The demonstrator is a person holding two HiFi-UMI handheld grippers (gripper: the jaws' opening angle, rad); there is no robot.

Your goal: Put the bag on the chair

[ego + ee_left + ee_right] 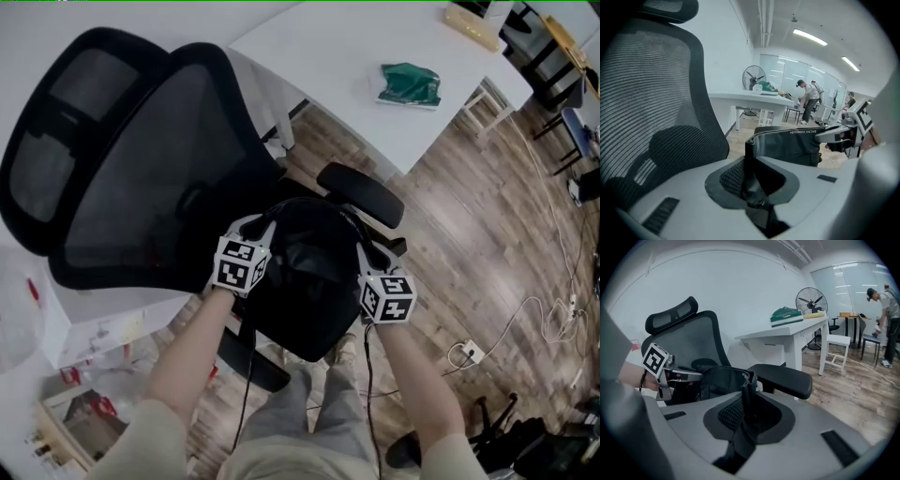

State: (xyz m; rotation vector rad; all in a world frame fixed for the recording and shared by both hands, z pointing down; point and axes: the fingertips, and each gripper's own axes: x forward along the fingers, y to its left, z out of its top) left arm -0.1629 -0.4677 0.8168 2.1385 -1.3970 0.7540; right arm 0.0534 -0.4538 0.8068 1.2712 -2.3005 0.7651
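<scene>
My left gripper (262, 225) has its jaws nearly together, pinched on a black strap (749, 178) of the bag (314, 277); my right gripper (362, 247) clamps the bag's other side likewise; the bag hangs between them over the chair (131, 178), beside its armrest (361, 193); I can't tell whether it touches the seat.
</scene>
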